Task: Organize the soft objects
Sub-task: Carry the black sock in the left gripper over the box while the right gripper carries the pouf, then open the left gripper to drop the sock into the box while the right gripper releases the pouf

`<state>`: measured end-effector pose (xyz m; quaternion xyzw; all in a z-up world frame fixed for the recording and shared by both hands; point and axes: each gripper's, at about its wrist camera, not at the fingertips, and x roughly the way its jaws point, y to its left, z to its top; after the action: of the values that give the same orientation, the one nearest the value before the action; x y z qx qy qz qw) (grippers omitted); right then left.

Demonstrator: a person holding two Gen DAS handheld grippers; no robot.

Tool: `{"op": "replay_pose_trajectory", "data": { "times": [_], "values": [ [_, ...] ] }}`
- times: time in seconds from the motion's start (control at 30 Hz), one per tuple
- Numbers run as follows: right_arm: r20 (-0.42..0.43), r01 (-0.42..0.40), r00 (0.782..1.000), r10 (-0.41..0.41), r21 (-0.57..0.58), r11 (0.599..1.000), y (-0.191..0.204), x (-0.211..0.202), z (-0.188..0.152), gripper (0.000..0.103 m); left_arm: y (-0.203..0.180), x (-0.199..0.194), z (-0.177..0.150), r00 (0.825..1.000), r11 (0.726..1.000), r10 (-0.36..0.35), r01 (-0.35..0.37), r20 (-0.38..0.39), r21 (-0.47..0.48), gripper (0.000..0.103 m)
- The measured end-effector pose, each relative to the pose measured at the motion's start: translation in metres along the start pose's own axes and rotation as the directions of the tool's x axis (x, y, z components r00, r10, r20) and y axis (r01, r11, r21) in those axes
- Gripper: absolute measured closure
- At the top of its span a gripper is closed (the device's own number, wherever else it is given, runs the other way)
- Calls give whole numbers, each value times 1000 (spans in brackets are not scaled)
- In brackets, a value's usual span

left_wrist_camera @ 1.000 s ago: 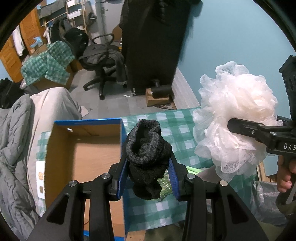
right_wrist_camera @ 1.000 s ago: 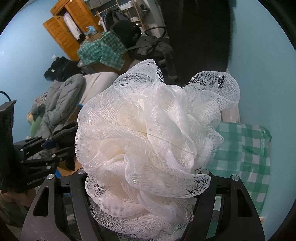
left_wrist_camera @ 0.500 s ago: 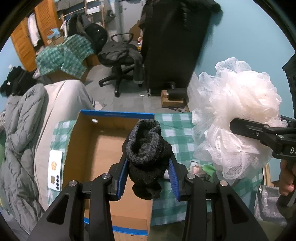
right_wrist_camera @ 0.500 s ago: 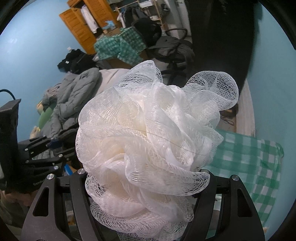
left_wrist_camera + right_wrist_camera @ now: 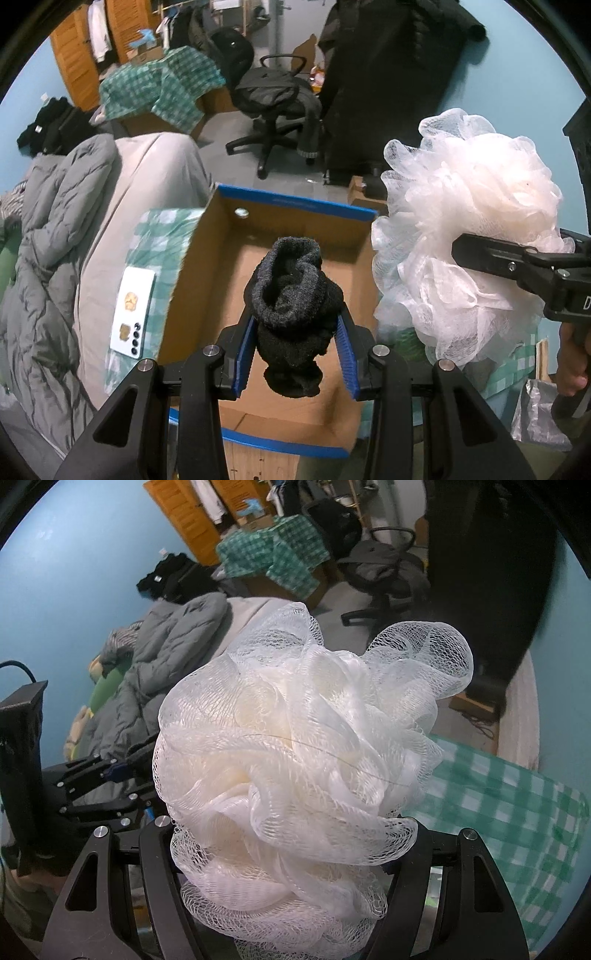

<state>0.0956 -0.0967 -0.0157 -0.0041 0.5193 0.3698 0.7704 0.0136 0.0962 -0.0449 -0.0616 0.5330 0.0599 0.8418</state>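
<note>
Over the open cardboard box [image 5: 207, 266] with the blue rim, the left gripper [image 5: 295, 354] tilts steeply downward, its blue pads [image 5: 244, 360] clamped on either side of a dark rolled sock [image 5: 293, 306]. The sock stands up between the fingers, its cuff end poking out beyond the tips and its lower end hanging below them, above the bare bottom of the box. To the right in this view the right gripper [image 5: 517, 266] reaches in sideways with a white mesh bath sponge [image 5: 469, 229], held beside the box's right wall; a hand [image 5: 572, 365] grips its handle at the edge of the picture, and only a letter "D" shows on its body. A white phone [image 5: 132, 314] lies face down on the green checked cloth [image 5: 162, 229] left of the box. From the right wrist view, the sponge [image 5: 295, 760] fills the middle, squeezed between the two black fingers [image 5: 406, 845], bulging well past them. The left gripper [image 5: 122, 771] shows at the left edge, the checked cloth [image 5: 509, 805] to the right.
</note>
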Motion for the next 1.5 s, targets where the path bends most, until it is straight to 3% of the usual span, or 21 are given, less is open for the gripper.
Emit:
{"op": "replay_pose_trajectory", "data": {
  "times": [0.47,0.8,0.9,1.03,1.13,1.2,1.5],
  "values": [
    [-100,-23,995,20,-28,999,43,68,21,32,52,27,-13,999,998,3,-5,-49,-55,63],
    [-164,6,986,-14,-53,999,63,108,28,32,73,46,-11,996,997,-5,-1,-89,-76,62],
    [-178,20,984,-33,-71,997,69,116,29,30,78,49,-12,994,997,-4,-6,-112,-81,62],
    [-183,42,982,-56,-75,996,73,121,32,20,81,50,-12,992,996,1,-12,-123,-90,61],
    [-169,83,981,-96,-78,993,75,122,32,15,84,49,-12,992,995,-3,-10,-122,-102,54],
    [-171,100,979,-112,-77,992,76,123,31,15,85,47,-11,993,994,5,-18,-118,-108,38],
    [-157,99,983,-100,-12,995,69,112,36,15,82,37,-6,995,996,7,-15,-98,-86,35]
  ]
}}
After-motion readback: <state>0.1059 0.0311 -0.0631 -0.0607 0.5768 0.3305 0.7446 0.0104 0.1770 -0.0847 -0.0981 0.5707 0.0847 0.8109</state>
